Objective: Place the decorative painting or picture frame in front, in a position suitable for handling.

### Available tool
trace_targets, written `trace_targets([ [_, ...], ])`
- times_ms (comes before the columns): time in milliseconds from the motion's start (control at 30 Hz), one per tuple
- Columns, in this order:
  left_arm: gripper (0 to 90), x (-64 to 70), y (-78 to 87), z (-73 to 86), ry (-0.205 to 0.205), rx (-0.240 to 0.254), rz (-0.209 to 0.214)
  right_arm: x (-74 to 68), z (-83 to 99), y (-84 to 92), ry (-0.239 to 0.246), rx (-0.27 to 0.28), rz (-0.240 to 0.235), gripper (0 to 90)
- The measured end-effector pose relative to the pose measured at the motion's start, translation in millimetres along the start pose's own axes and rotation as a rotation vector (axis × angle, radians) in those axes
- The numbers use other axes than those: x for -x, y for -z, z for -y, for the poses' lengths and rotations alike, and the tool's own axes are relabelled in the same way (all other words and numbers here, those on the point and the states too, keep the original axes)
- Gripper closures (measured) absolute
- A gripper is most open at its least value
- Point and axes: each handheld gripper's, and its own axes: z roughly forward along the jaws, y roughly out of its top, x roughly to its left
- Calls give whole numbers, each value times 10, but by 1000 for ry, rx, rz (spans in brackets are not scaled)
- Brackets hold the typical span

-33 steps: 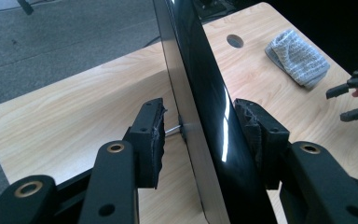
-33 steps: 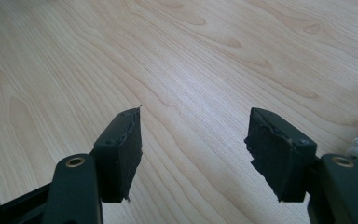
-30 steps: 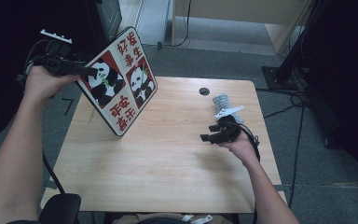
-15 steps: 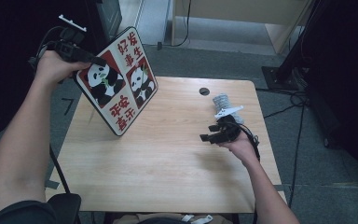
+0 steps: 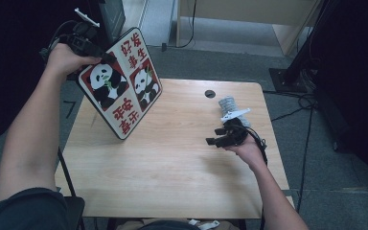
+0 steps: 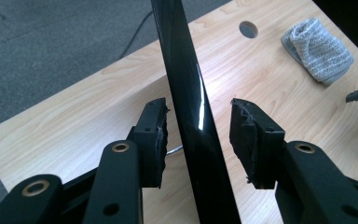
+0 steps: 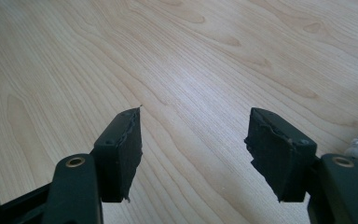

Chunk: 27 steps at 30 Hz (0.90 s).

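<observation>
A rectangular board with two pandas and red Chinese characters stands tilted on one lower corner at the table's left. My left gripper is at its upper left edge. In the left gripper view the board's glossy black edge runs between the jaws, with a gap on each side, so my left gripper is open around it. My right gripper rests low over the right side of the table, open with nothing between its fingers. A grey folded cloth lies just behind it.
The wooden table has a round cable hole near its far edge, beside the cloth. A thin metal wire shows behind the board. Grey floor, cables and a dark stand base surround the table.
My left hand and gripper have moved away from me and to the right, up to the board's top edge. The board and my right gripper have stayed where they were.
</observation>
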Motion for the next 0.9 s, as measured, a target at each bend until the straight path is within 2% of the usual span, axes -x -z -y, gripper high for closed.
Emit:
trace_targets([
  [100, 575, -45, -41, -37, 9, -24, 12, 15, 0, -17, 1, -5, 0, 360],
  [233, 593, -52, -94, -129, -9, -54, 17, 55, 3, -43, -5, -14, -7, 361],
  [400, 670, -42, -180, -206, -13, -95, 31, 96, 1, -50, -11, -17, -14, 360],
  [433, 670, -35, -191, -222, -11, -115, 20, 102, 2, -52, -10, -17, -12, 360],
  [500, 738, -20, -198, -242, -10, -145, -11, 115, 5, -48, -12, -19, -14, 361],
  [700, 777, 9, -189, -262, 19, -157, -11, 145, 9, -53, -14, -17, -16, 360],
  [833, 783, 52, -171, -274, 23, -155, -12, 158, 14, -42, -19, -13, -11, 360],
  [900, 787, 83, -103, -295, 47, -123, -17, 169, 18, -32, -19, -4, -4, 361],
])
